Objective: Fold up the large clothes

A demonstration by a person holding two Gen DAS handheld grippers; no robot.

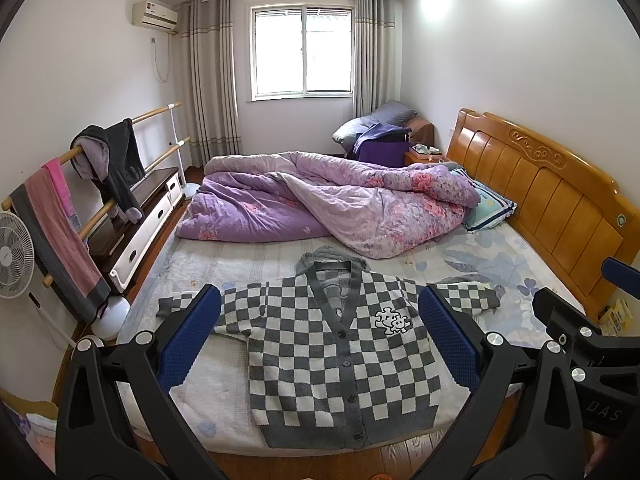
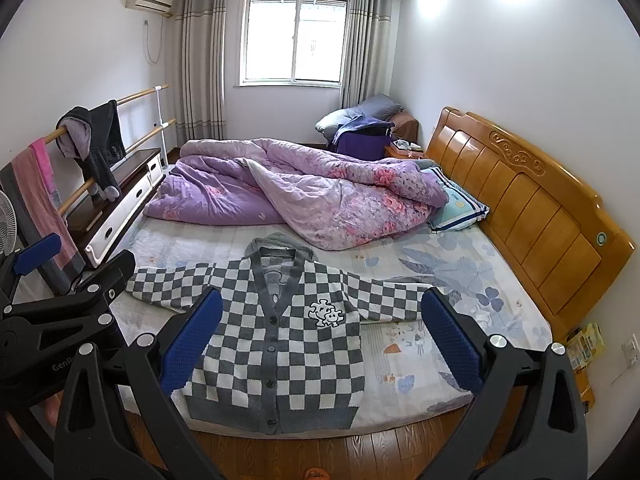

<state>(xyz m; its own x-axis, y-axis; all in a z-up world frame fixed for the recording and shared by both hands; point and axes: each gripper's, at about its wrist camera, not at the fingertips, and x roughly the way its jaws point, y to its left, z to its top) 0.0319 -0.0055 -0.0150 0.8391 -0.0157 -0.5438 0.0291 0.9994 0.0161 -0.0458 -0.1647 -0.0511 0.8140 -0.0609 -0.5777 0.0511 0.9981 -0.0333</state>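
Note:
A grey and white checkered cardigan (image 1: 340, 344) lies flat, face up and buttoned, on the near part of the bed, sleeves spread to both sides; it also shows in the right wrist view (image 2: 280, 328). My left gripper (image 1: 320, 340) is open and empty, held above the floor in front of the bed, its blue pads framing the cardigan. My right gripper (image 2: 322, 340) is open and empty too, held to the right of the left one. Part of the right gripper shows at the right edge of the left wrist view (image 1: 592, 344).
A crumpled purple floral quilt (image 1: 328, 196) covers the far half of the bed, with a pillow (image 1: 488, 208) by the wooden headboard (image 1: 552, 196). A clothes rail with garments (image 1: 92, 176), a fan (image 1: 12, 256) and a low cabinet (image 1: 140, 220) stand left. Wooden floor (image 2: 360, 452) lies below.

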